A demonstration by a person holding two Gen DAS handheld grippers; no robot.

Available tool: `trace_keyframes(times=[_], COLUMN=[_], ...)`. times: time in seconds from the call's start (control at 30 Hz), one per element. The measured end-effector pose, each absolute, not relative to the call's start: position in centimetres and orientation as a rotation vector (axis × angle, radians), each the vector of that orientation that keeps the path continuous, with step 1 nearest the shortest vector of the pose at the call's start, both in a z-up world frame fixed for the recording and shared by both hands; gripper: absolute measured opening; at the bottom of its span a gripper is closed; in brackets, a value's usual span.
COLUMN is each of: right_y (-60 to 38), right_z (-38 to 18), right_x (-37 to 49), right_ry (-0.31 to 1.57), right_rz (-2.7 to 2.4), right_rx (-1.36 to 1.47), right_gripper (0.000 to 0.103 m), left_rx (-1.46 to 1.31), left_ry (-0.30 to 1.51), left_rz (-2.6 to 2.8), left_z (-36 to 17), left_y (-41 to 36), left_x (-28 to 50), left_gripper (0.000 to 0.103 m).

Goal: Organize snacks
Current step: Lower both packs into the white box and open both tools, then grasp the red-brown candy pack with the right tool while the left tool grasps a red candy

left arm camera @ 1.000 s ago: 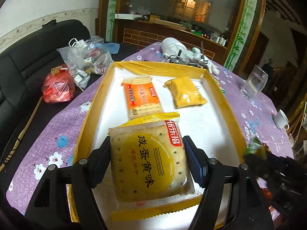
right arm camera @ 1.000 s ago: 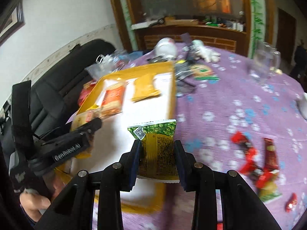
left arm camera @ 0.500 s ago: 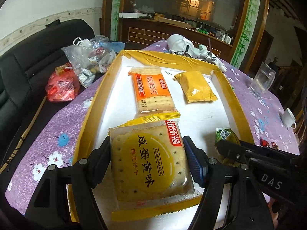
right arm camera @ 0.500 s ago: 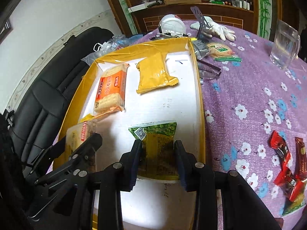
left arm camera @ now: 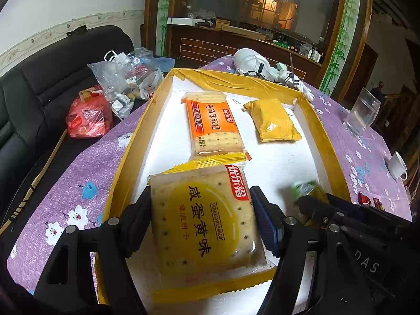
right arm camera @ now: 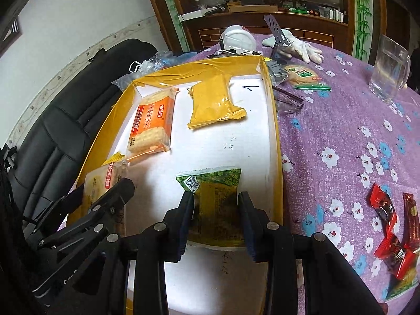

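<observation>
Currently, left gripper [left arm camera: 202,207] is clamping a yellow salted-egg biscuit packet [left arm camera: 207,218] | right gripper [right arm camera: 215,207] is pinching a green-and-yellow snack pouch [right arm camera: 214,199] | both are hovering over the white, yellow-rimmed tray [right arm camera: 273,120].

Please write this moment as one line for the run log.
left gripper: shut on yellow salted egg yolk biscuit pack | right gripper: shut on green-yellow snack packet | both over yellow-rimmed white tray
</observation>
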State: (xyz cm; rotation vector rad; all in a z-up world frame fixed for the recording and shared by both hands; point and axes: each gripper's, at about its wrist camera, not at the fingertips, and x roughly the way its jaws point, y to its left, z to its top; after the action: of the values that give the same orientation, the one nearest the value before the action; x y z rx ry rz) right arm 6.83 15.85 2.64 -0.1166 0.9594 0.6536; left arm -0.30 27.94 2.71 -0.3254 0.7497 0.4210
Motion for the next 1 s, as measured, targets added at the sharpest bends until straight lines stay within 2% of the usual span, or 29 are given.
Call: trace_keyframes(times=[0.27,0.6,1.0], right_y=[15.4,13.0,1.8], right_z=[3.0,5.5,7.8], right_x=[6.4,5.3,4.8], right_ry=[0.956,0.914,0.878], right_rz=[0.668,0.692,0.653], right_rx=[-0.084,-0.025,0.135], right_gripper=[0.044,0.044,0.044], left_rx=[-0.35,-0.371,-0.35], left_ry=[0.723,0.669,0.613], left_rz=[0.411,0.394,0.335], left_z=[3.0,3.6,4.2], left_y=[28.3,28.4,27.5], left_x=[-0.6,-1.1,-1.4], left_gripper=[0.072,0.072,0.072])
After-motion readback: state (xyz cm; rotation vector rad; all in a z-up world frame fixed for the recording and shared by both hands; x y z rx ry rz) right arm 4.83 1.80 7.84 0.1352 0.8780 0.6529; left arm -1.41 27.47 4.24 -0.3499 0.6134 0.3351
